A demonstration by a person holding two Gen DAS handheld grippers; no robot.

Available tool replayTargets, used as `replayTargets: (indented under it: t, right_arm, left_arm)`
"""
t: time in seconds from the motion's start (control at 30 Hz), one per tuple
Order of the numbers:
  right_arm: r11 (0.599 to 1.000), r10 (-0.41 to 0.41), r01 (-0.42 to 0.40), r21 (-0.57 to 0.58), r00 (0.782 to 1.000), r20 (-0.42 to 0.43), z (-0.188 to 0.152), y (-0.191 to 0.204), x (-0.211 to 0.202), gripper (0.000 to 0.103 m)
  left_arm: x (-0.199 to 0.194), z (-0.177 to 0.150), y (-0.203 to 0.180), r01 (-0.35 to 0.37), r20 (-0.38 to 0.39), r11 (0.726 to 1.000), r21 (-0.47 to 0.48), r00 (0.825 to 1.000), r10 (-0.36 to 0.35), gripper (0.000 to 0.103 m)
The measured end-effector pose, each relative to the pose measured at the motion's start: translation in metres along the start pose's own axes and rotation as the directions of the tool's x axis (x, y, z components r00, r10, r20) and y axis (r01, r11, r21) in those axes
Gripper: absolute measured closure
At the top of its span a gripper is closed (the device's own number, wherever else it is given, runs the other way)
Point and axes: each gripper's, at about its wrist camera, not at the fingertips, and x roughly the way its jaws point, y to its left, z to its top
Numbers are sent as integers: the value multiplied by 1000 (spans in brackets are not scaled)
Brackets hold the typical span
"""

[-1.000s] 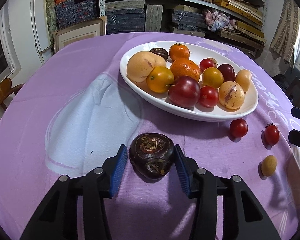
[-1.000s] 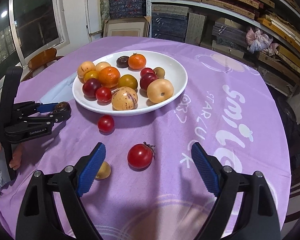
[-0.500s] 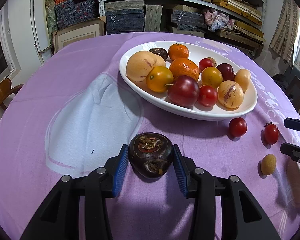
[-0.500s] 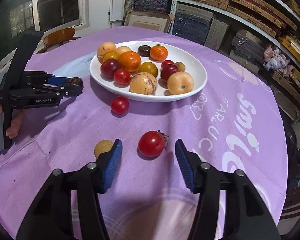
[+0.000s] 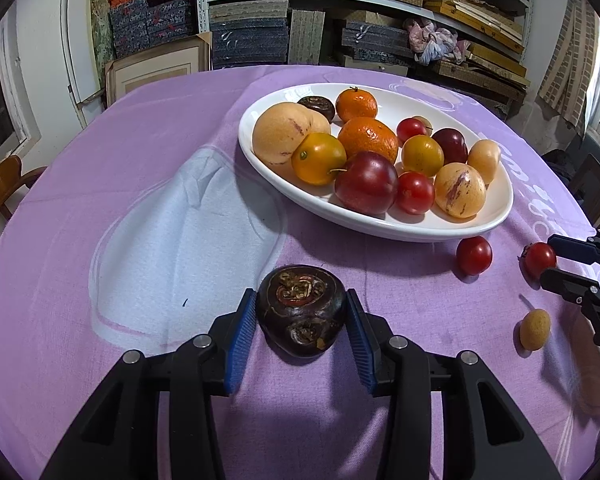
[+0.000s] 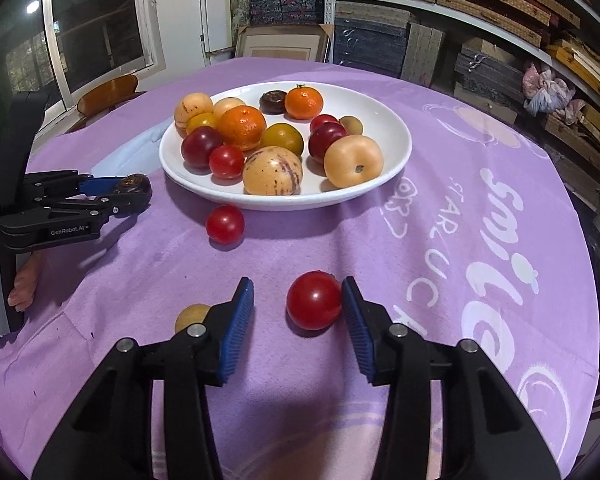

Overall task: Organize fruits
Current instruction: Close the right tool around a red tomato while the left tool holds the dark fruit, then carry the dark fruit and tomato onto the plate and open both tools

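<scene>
My left gripper (image 5: 300,300) is shut on a dark brown fruit (image 5: 300,312) that rests on the purple cloth, its blue pads against both sides. The jaws of my right gripper (image 6: 297,292) are closing around a red tomato (image 6: 314,300). The right pad touches the tomato and a gap remains on the left side. A white plate (image 5: 380,232) behind holds several oranges, plums, tomatoes and pale melons. Another red tomato (image 6: 225,224) and a small yellow-brown fruit (image 6: 190,316) lie loose on the cloth.
The round table wears a purple cloth with white lettering (image 6: 500,220) on the right. A wooden chair (image 5: 0,184) stands at the far left edge, and shelves with boxes (image 5: 260,40) fill the back wall. A person's hand (image 6: 24,280) holds the left tool.
The right gripper's jaws have narrowed from wide apart to close around the red tomato, and it has shifted slightly. The left gripper and its dark fruit have not moved.
</scene>
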Motion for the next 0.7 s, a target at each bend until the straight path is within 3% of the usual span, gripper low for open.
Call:
replayTargets:
  t: [0.17, 0.43, 0.7]
  right_arm:
    - [999, -29, 30, 34, 998, -49, -1, -5, 15, 65]
    - [999, -25, 29, 46, 997, -73, -2, -6, 23, 73]
    - [992, 59, -57, 111, 998, -17, 2, -14, 5, 73]
  left_arm:
    - [-9, -2, -8, 6, 51, 1000, 30, 999, -8, 59]
    - [-9, -1, -4, 24, 50, 1000, 7, 998, -24, 59]
    - [-40, 6, -11, 66, 144, 998, 19, 987, -68, 59]
